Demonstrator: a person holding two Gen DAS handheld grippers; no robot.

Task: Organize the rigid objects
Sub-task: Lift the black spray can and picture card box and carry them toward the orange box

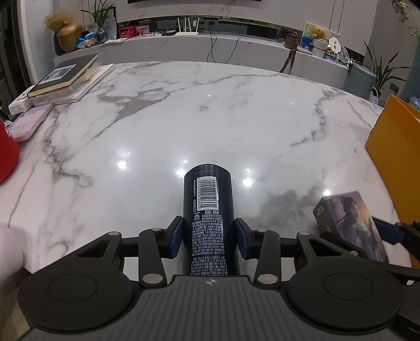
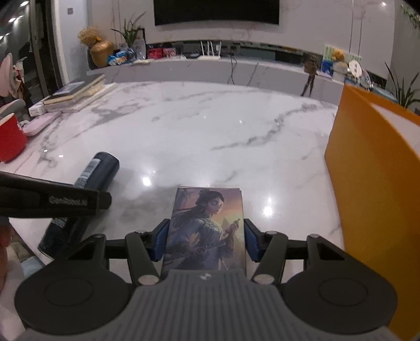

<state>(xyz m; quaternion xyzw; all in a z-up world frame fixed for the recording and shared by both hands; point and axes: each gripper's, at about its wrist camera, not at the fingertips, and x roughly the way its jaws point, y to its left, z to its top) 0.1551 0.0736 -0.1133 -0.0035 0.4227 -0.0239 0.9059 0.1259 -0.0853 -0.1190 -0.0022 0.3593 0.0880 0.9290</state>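
Here, the left gripper (image 1: 208,237) clamps a dark can (image 1: 208,217), its near end hidden. Right of the can, the right gripper (image 2: 206,240) grips a picture box (image 2: 206,228), its base hidden.

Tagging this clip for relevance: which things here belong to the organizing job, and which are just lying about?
In the job:
- dark cylindrical can, between the left tongs
- illustrated box, between the right tongs
- orange bin, probably the destination

Lying about:
- stack of books
- pink case
- red container
- router on the back shelf

Glossy marble table (image 1: 210,105) (lamp glare); dark screen (image 2: 216,11)
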